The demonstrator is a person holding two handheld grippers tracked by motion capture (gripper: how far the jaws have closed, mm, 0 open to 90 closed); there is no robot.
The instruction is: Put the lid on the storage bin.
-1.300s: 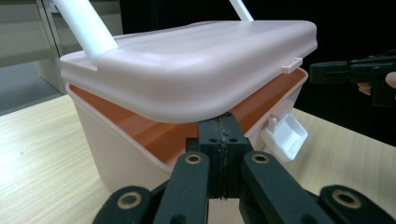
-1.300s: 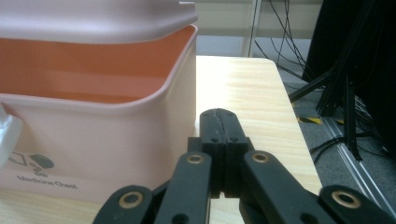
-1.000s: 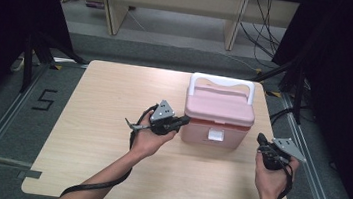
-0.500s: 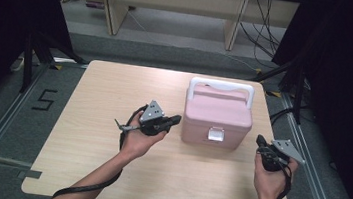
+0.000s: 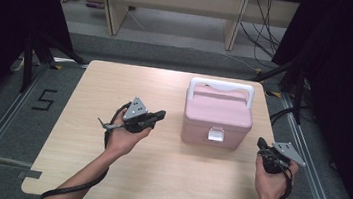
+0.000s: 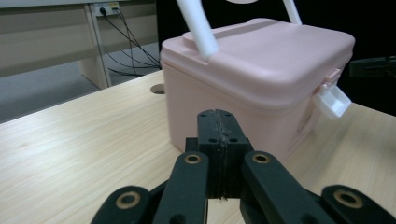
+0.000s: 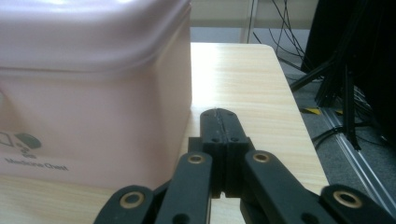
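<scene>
Pink box (image 5: pixel 218 115), white handle (image 5: pixel 221 86) and white latch (image 5: pixel 216 134), small grey print on its side; pale wood-grain table (image 5: pixel 116 82); black jaws, grey plates on both grippers; grey floor (image 5: pixel 5 125)

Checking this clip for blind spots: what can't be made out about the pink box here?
- Box contents: lid shut, all views.
- Handle top: cut off by the upper edge, left gripper view.
- Latch: too small in high view to tell if fastened.
- Front label: partly cut off at the left edge, right gripper view.
</scene>
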